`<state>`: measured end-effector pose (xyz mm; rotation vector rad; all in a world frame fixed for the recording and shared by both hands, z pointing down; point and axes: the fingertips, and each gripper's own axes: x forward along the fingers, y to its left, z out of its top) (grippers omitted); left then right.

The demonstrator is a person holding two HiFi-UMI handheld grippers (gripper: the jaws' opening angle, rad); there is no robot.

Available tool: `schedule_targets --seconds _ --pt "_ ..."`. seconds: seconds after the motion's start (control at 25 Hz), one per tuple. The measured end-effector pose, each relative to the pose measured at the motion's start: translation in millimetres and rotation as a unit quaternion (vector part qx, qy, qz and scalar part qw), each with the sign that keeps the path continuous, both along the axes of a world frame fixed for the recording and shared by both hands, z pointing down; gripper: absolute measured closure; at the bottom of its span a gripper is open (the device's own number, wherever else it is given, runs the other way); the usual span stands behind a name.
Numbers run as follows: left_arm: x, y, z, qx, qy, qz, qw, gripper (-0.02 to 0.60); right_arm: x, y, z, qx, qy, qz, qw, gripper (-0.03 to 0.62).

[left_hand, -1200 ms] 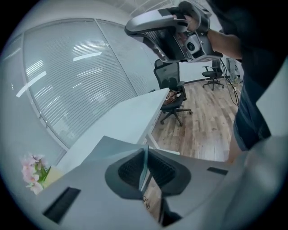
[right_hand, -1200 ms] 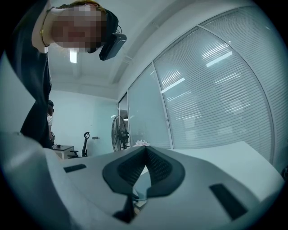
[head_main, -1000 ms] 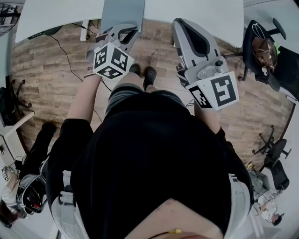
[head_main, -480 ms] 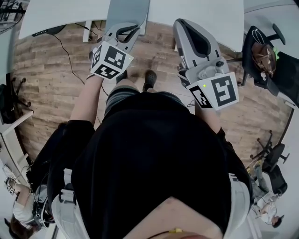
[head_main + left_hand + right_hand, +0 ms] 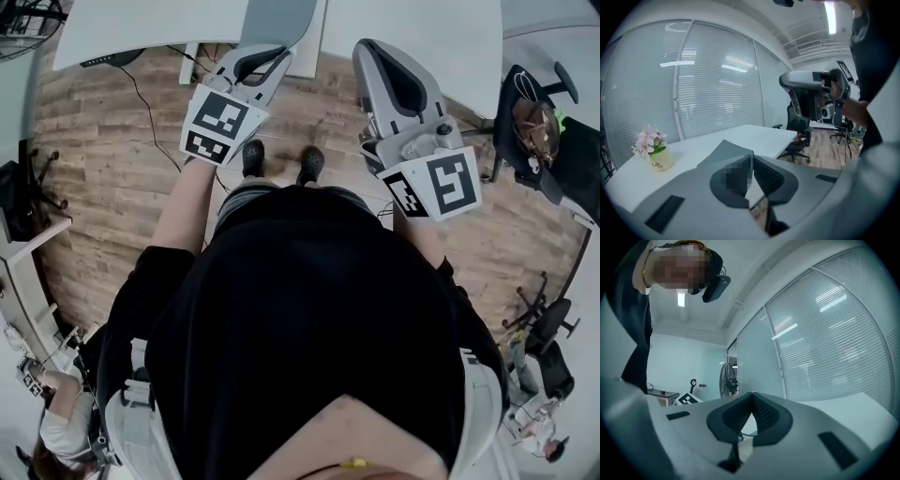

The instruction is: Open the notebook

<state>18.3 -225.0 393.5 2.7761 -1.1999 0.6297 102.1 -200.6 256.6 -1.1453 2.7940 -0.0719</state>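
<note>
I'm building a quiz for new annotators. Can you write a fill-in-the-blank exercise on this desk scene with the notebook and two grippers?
The notebook has a ___ cover.
The pot of pink flowers stands on the ___ table.
The left gripper is shut on the notebook; the right gripper holds ___.
Missing words: grey; white; nothing.

Head cam: steeply down onto floor (image 5: pixel 112 169). Cams on left claw (image 5: pixel 751 158) and right claw (image 5: pixel 751 395): close behind jaws, looking along them. All share the white table (image 5: pixel 141 28).
</note>
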Motion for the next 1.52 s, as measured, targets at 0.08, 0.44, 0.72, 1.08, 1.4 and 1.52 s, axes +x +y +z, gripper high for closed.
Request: schedule_targets --seconds 0.08,0.44,0.72,1.08,1.4,1.52 --pt "-5 -1 -6 -0.001 0.017 -0.008 0.9998 0.548 -6 0 -1 0.000 0.000 -0.003 1.000 0.589" --pt "-33 -3 -24 -0.013 0.090 -0.043 0.9949 0.548 -33 -1 -5 0.002 -0.001 -0.013 1.000 0.589" --pt "-55 -2 -36 -0.012 0.140 -0.071 0.9876 0.548 -46 1 -11 0.008 0.002 -0.018 1.000 0.591" --pt "-80 1 -35 -0.023 0.182 -0.085 0.9794 0.549 -71 1 -15 0.016 0.008 -0.024 1.000 0.591" --pt "-96 2 -36 -0.027 0.192 -0.089 0.9770 0.549 -89 -2 -20 0.020 0.012 -0.030 0.999 0.589" --pt "-104 3 -35 -0.029 0.194 -0.092 0.9762 0.549 -97 -4 -21 0.021 0.012 -0.032 0.999 0.589"
